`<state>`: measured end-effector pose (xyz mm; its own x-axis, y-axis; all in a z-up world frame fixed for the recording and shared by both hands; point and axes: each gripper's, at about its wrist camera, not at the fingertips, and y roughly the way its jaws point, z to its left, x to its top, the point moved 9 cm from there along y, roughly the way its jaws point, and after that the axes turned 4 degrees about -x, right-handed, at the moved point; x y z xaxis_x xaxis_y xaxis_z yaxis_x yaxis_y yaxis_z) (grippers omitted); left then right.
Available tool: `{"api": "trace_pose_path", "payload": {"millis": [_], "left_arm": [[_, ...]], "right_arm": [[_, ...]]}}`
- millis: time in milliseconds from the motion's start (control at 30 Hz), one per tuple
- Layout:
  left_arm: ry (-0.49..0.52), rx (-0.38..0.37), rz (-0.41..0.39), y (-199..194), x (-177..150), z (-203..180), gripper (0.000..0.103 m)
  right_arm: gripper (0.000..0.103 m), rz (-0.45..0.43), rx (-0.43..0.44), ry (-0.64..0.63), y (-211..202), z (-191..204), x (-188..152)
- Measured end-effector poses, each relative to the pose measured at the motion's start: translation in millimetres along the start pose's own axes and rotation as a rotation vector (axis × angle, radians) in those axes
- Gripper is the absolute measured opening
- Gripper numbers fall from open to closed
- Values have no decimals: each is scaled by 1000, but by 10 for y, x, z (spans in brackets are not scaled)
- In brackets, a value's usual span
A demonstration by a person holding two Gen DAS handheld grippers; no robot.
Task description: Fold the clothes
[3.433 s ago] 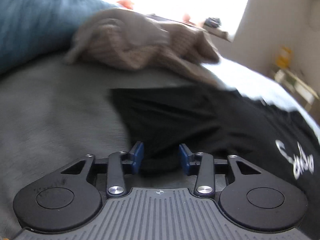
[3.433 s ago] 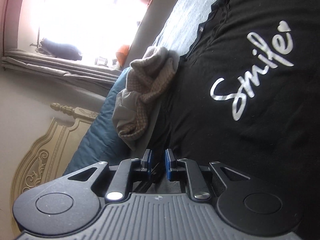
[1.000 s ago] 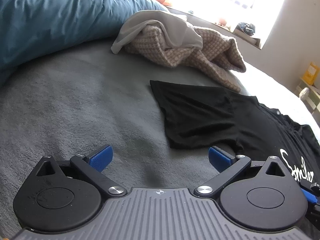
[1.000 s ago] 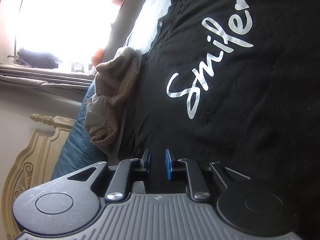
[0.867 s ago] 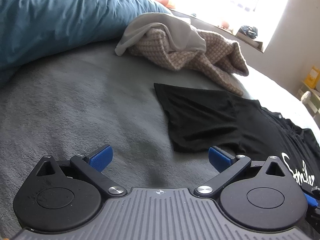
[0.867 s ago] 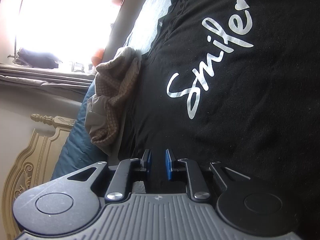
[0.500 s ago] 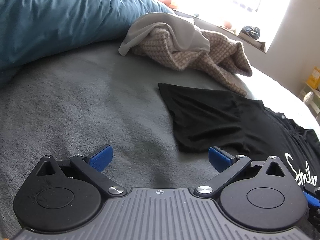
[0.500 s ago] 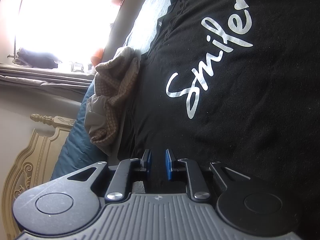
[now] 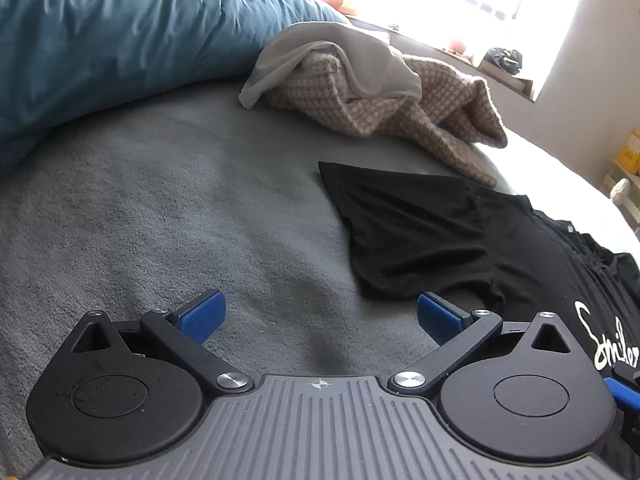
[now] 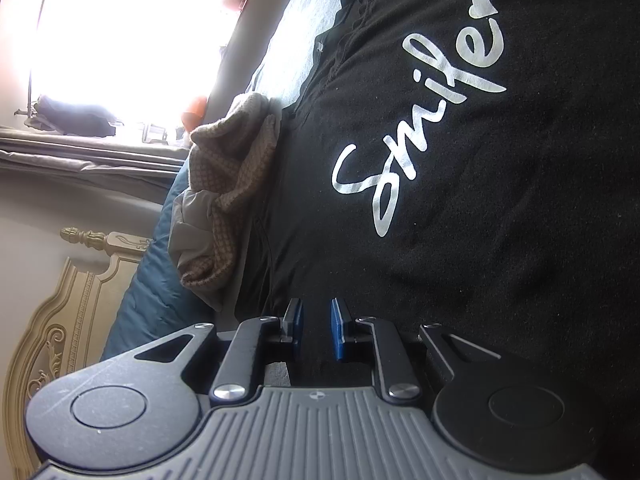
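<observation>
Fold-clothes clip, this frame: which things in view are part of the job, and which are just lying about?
Part of the job:
black Smile T-shirt
checked knit garment
pale grey garment
left tool, open
right tool, nearly closed

Lying about:
teal pillow
grey blanket
carved headboard

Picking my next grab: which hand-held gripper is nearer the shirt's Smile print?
Right. The right hand-held gripper sits at the black shirt just below the print; the left hand-held gripper hangs open over the grey blanket, beside the sleeve.
</observation>
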<state>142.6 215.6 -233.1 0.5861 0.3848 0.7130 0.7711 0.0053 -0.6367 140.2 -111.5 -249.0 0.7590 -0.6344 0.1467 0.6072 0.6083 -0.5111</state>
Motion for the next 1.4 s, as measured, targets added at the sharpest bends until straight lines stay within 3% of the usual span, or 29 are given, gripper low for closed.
{"api": "trace_pose_path", "payload": {"millis": [1400], "left_arm": [[1,22,17,45,-44,52,103]], "right_arm": [[17,5,-7,2,-9,-31,-14]]}}
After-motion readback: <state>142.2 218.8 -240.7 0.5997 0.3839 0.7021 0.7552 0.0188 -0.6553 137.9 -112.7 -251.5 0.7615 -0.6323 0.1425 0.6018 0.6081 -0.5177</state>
